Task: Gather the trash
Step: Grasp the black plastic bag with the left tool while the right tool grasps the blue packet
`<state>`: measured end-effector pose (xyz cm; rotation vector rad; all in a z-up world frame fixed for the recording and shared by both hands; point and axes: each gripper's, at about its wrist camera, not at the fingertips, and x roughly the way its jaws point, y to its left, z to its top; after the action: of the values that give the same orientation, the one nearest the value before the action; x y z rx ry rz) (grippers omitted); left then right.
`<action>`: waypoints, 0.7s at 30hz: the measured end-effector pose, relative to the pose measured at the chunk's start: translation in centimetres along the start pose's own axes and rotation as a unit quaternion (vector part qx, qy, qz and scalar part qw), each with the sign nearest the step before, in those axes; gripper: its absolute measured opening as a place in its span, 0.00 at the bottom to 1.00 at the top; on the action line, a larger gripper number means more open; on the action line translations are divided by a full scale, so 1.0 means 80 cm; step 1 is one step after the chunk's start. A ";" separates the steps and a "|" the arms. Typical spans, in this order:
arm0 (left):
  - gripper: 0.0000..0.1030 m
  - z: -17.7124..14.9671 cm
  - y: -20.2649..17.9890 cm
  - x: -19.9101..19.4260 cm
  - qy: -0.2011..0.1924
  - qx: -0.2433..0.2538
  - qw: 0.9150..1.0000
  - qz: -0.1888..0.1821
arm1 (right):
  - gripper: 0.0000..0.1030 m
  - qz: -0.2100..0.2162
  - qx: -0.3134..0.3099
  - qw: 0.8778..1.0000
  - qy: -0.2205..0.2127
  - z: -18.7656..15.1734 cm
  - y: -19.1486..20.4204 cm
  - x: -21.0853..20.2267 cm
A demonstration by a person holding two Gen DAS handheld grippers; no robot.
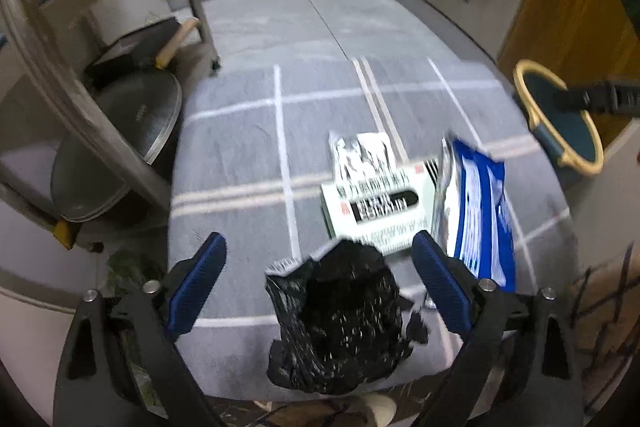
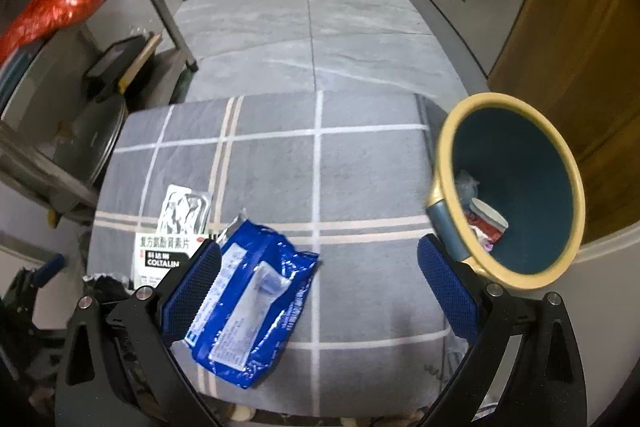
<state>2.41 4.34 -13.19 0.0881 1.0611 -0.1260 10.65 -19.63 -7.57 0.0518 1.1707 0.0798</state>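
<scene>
1. Setting: a grey checked mat (image 2: pixel 360 167) on a grey tiled floor, wooden cabinets behind, a metal rack to the left. All places below are given relative to the mat.
2. Trash on the mat's near-left part: crumpled black bag (image 1: pixel 340 315) at the near edge, white medicine box (image 1: pixel 376 203) just beyond it, silver blister sheet (image 1: pixel 360 151) touching the box's far side, blue wipes pack (image 2: pixel 252 307) just right of the box. Blue bin (image 2: pixel 516 187) with a yellow rim stands off the mat's right edge — some trash already inside.
3. Left gripper (image 1: pixel 320 287): fingers spread wide, straddling the black bag, holding nothing. Right gripper (image 2: pixel 320 291): also spread and unloaded, its left pad over the wipes pack.
4. Risks: the thin bag may slip out or tear if pinched at one loose fold; the flat pack may slide on the mat instead of lifting.
5. Unclear: left view is motion-blurred — whether the pads touch the bag cannot be told. Bin contents only partly visible.
</scene>
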 end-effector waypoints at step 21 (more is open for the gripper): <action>0.19 0.021 -0.024 -0.028 -0.047 0.034 0.997 -0.056 | 0.95 -0.024 -0.003 0.999 0.025 -0.006 -0.004 0.028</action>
<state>2.52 2.35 -10.43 0.0832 0.9681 -0.2661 11.07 -19.74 -9.82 0.0169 1.2202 0.0429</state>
